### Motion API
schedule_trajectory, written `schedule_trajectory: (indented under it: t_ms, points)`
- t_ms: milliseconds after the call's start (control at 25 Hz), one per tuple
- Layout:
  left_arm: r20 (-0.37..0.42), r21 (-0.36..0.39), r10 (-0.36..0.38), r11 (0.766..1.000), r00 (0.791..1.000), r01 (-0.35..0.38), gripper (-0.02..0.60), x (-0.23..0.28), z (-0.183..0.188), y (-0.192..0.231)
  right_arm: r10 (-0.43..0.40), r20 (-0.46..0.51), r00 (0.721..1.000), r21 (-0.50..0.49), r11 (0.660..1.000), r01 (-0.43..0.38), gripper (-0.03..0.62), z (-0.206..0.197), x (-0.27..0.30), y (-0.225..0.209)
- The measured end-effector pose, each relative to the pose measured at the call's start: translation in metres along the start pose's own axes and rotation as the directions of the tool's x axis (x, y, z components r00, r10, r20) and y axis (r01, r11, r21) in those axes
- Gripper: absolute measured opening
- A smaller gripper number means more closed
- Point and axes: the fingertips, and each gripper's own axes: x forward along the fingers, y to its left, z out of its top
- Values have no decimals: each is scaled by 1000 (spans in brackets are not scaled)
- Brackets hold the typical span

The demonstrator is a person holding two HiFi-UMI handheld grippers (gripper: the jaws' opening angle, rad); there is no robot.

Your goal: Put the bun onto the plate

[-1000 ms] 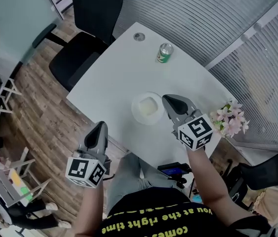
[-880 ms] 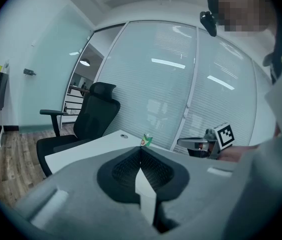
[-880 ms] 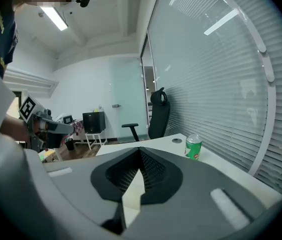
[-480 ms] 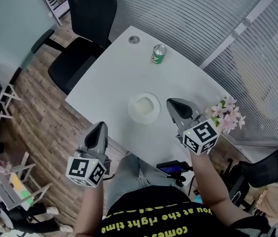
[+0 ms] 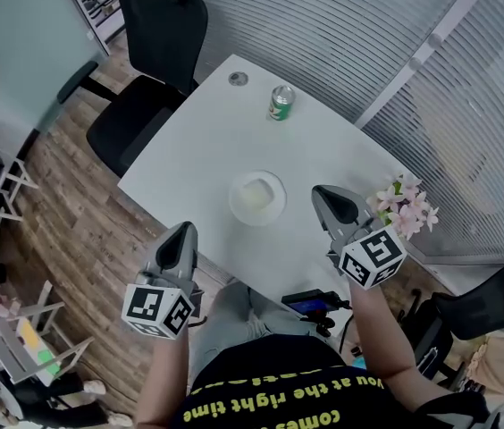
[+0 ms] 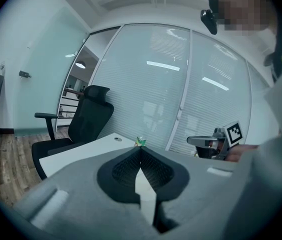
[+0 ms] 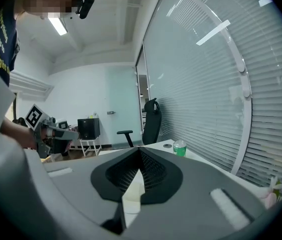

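The bun (image 5: 257, 195) lies in the middle of the plate (image 5: 275, 214), a pale square lump on a round white dish. The plate sits on the white bench (image 5: 203, 141), toward the edge nearest the person.

The right gripper (image 5: 322, 195) is just right of the plate in the head view and apart from it, pointing up the picture. Its fingers are pressed together at the tips, with nothing held between them. The left gripper (image 5: 183, 231) is well to the lower left of the plate, off the bench's near edge and over the wooden floor (image 5: 82, 239). Its fingers also meet at the tips and hold nothing. Neither gripper touches the plate or the bun.

A green can (image 5: 280, 103) stands upright well beyond the plate, toward the far edge of the bench. A small round grommet (image 5: 238, 79) is set into the bench farther off, to the can's left. Pink flowers (image 5: 406, 208) sit to the right of the plate, past the right gripper, at the bench's edge. A black chair (image 5: 149, 70) stands on the floor off the bench's far left side, well away from the plate.
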Motion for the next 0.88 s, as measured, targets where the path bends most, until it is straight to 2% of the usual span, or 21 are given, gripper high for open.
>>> schedule_trajectory:
  t_ms: [880]
  points:
    - [5, 22, -24, 999, 1000, 23, 2, 3, 1, -11, -57, 59, 997, 14, 998, 57, 6, 15, -36, -6]
